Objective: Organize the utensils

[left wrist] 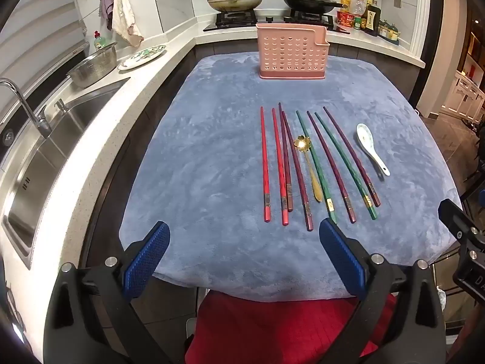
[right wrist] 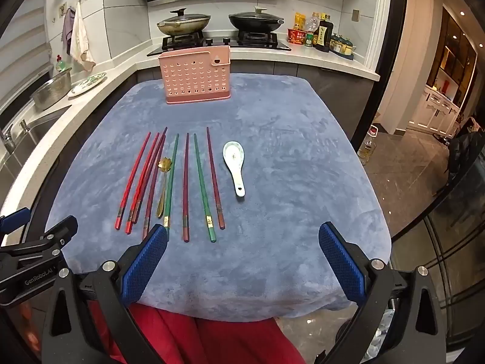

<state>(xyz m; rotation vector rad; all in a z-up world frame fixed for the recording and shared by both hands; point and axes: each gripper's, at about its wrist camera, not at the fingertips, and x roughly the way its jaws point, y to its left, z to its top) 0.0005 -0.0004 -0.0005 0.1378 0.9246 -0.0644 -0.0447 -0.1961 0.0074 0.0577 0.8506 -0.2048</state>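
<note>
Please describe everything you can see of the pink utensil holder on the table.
The pink utensil holder looks like plastic. It is a box standing upright on a slightly wider base. Its front wall has rows of small round holes. One top corner is stepped, with a lower pocket at the right. No utensil is seen sticking out of it. It stands at the far end of the blue cloth, apart from the chopsticks and spoons. Nothing touches it except the cloth.

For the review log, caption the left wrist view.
Open left tool above eight chopsticks, two spoons on blue cloth; pink utensil holder beyond.
</note>
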